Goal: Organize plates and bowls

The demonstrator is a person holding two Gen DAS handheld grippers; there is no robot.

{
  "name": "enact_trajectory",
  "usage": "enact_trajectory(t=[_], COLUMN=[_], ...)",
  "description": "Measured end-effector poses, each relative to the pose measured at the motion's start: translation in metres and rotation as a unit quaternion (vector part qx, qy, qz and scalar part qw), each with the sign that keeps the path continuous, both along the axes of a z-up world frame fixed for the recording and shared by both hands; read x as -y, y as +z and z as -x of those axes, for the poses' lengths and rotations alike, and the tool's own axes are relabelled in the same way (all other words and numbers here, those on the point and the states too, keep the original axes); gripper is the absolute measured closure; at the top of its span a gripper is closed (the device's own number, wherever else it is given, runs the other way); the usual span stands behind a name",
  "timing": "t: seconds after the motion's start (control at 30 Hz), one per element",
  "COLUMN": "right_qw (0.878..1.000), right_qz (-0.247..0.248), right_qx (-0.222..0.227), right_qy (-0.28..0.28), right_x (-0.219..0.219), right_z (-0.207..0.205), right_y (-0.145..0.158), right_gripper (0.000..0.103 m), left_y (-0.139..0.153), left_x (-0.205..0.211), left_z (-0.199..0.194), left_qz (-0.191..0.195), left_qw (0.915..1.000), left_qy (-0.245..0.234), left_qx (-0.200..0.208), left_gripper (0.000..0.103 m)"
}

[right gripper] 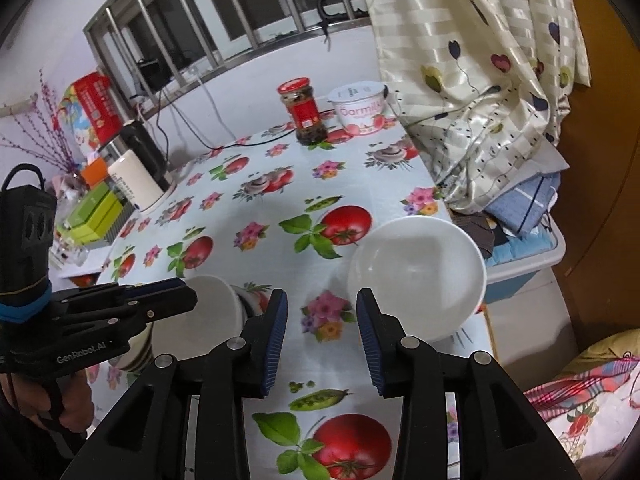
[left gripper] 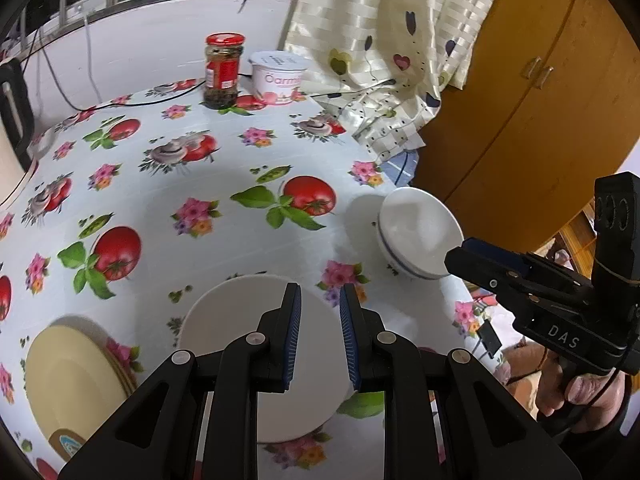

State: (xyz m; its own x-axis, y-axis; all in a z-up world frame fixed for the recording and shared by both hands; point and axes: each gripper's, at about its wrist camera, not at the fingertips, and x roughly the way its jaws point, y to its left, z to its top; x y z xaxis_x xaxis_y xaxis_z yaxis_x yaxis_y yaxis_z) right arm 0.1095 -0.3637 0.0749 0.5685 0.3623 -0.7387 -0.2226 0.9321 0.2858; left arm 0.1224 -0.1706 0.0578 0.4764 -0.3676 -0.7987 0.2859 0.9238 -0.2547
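Left tool [left gripper: 320, 332]: half open, empty, above white plate [left gripper: 256, 360].
Right tool [right gripper: 322, 336]: open, empty; approach bowl [right gripper: 416, 276] rim squarely, near table [right gripper: 280, 200] edge.

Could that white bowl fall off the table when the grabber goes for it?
It might. The white bowl sits right at the table's edge, above a plastic bin. The open right gripper is close, so a nudge could tip it over the side. The tablecloth looks glossy, so the bowl may slide. The left gripper hovers open over another white bowl beside yellow plates; bumping those could chip them.
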Motion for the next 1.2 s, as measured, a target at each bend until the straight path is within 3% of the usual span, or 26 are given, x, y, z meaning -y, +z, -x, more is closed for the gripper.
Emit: enact_trajectory(t=[0.6,1.2], right_qw=[0.998,0.995], right_qz=[0.008,0.003], right_qx=[-0.009,-0.046], right_qy=[-0.055,-0.091], right_x=[0.048,0.077], right_z=[-0.012,-0.030], right_y=[-0.008,-0.036], right_gripper=[0.068,0.071], left_y=[-0.011,-0.034], left_x=[0.049,0.077], left_z=[-0.037,-0.065], left_qz=[0.020,0.039], left_qw=[0.9989,0.9962], left_qy=[-0.032,-0.042], left_qx=[-0.026,-0.065], left_gripper=[0.083,0.083])
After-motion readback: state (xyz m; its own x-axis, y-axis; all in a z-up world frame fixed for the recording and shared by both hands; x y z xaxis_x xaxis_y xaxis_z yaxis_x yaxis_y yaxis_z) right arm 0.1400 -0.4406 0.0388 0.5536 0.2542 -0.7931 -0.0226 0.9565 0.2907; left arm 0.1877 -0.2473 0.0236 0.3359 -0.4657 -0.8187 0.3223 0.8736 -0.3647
